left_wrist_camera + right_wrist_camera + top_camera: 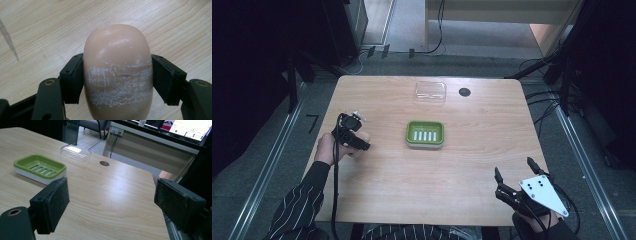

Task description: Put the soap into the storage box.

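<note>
A peach-coloured bar of soap (118,72) with white scuff marks sits between the two black pads (72,78) of my left gripper (117,80), which is shut on it just above the wooden table. That left gripper (358,141) is at the table's left side, pointing down. A green soap dish (425,134) with a slotted bottom rests at the table's middle, to the right of it, and shows as the soap dish (40,168) at the left of the right gripper view. My right gripper (514,169) is open near the front right corner, jaws wide apart over bare wood.
A clear plastic lid (430,91) lies at the back of the table, beyond the dish. A dark round hole (465,91) is beside it. The table edge (156,192) runs close to my right gripper. Cables lie on the floor around the table.
</note>
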`<move>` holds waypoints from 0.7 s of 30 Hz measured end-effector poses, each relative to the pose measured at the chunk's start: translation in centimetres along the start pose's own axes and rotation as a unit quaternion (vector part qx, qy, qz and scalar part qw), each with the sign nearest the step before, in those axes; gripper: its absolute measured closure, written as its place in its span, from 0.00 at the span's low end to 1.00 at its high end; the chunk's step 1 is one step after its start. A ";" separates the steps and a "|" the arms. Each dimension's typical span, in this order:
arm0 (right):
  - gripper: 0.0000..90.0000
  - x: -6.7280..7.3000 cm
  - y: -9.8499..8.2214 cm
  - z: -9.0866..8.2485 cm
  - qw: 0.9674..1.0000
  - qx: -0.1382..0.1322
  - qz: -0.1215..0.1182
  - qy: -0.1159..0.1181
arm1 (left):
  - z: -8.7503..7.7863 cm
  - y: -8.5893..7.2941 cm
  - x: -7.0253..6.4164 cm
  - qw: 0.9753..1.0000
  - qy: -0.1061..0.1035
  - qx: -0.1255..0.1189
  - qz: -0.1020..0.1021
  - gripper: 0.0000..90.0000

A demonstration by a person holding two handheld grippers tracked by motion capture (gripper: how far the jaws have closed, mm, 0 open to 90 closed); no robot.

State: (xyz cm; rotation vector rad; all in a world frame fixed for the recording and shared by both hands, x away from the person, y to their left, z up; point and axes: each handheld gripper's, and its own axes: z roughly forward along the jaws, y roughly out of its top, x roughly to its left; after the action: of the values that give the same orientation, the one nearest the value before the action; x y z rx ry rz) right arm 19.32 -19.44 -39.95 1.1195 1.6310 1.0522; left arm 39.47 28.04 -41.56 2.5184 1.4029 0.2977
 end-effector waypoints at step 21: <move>0.15 -0.3 -0.2 0.0 1.000 0.002 0.000 -0.002 | -0.1 4.0 -2.8 0.996 -0.020 -0.011 0.082 0.37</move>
State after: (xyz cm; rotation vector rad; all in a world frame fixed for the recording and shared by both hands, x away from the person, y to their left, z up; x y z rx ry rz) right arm 19.32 -19.75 -40.06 1.1233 1.6303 1.0453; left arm 41.21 23.63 -40.44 2.6111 1.1757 0.2895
